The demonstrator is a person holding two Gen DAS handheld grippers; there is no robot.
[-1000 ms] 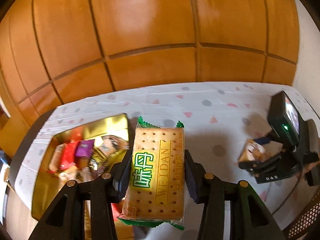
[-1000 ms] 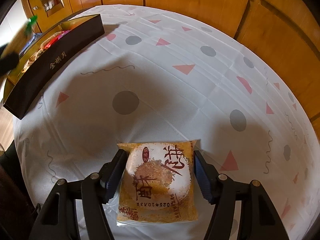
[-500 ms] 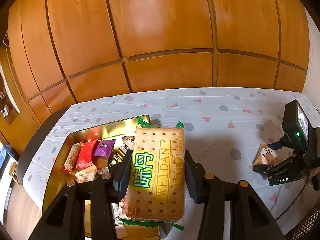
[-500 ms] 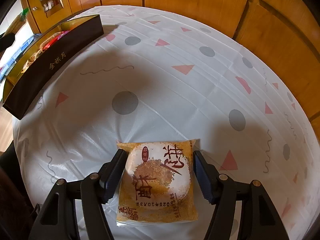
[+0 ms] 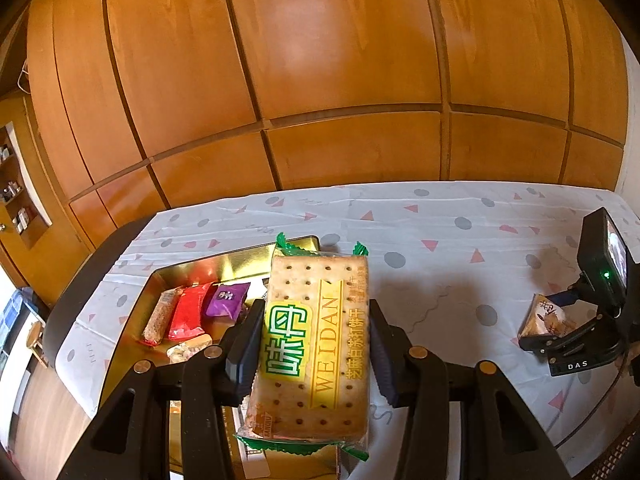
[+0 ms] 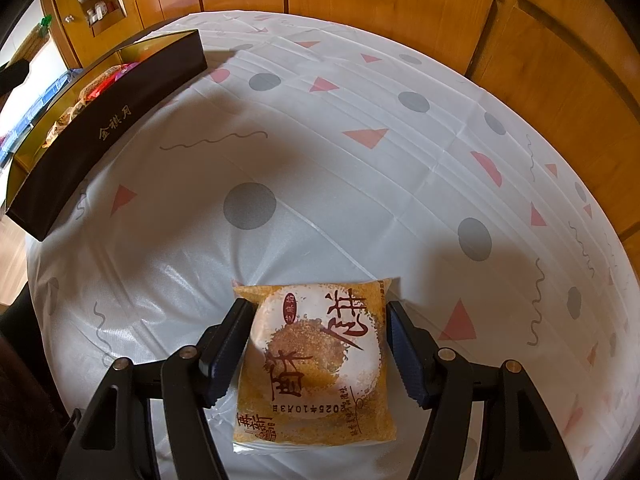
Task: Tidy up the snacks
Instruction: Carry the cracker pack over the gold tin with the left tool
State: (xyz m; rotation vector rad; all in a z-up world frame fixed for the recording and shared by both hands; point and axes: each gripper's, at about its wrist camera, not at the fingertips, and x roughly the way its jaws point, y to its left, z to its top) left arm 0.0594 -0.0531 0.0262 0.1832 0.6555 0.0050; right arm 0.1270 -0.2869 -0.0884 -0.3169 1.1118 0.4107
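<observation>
Fingers of the left gripper (image 5: pixel 316 344) still clench the cracker pack (image 5: pixel 312 344), now higher above the gold box (image 5: pixel 224 264).

We saw a desk (image 6: pixel 320 184) covered with a white cloth (image 5: pixel 440 232) printed with grey dots, pink triangles and wavy lines. Behind it stood a wall of orange wood panels (image 5: pixel 320 80). To the left, a recessed shelf (image 6: pixel 100 4) held small items we could not identify. Beyond the desk's left edge we noticed something blue (image 6: pixel 36 108) lying lower down, too blurred to tell.
</observation>
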